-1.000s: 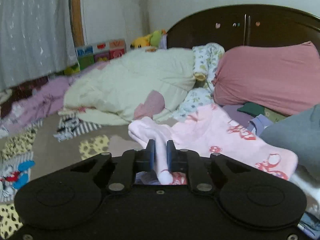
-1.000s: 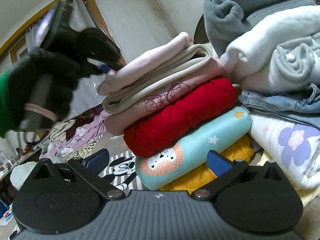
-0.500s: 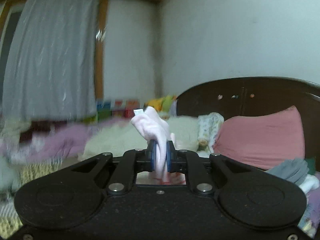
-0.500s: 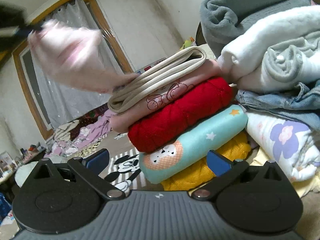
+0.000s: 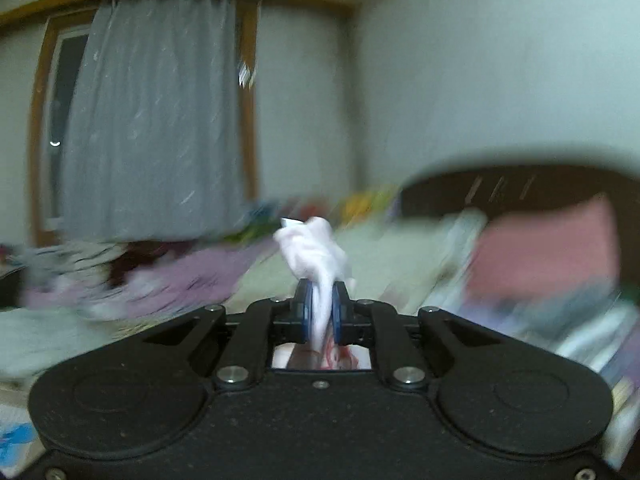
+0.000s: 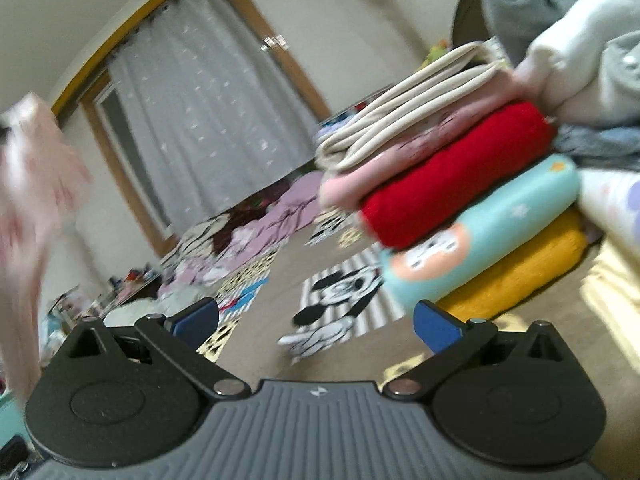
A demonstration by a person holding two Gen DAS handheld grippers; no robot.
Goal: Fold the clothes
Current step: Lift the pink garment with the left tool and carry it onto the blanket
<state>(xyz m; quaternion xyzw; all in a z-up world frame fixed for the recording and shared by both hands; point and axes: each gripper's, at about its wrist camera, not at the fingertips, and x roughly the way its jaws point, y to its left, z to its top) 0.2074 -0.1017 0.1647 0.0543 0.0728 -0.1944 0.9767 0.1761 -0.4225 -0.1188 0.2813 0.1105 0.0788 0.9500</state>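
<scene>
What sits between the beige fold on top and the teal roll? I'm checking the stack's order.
In the right wrist view, two layers lie between the beige fold and the teal roll: a pink garment, then a red one below it.

A grey curtain (image 6: 208, 128) hung over a window with a wooden frame (image 5: 38, 128), set in a pale wall (image 5: 480, 80). A dark headboard (image 5: 500, 190) stood behind a pink pillow (image 5: 548, 248) and a pale green quilt (image 5: 392, 256), all blurred. On the floor lay a rug (image 6: 340, 300) printed with a cartoon mouse.
</scene>
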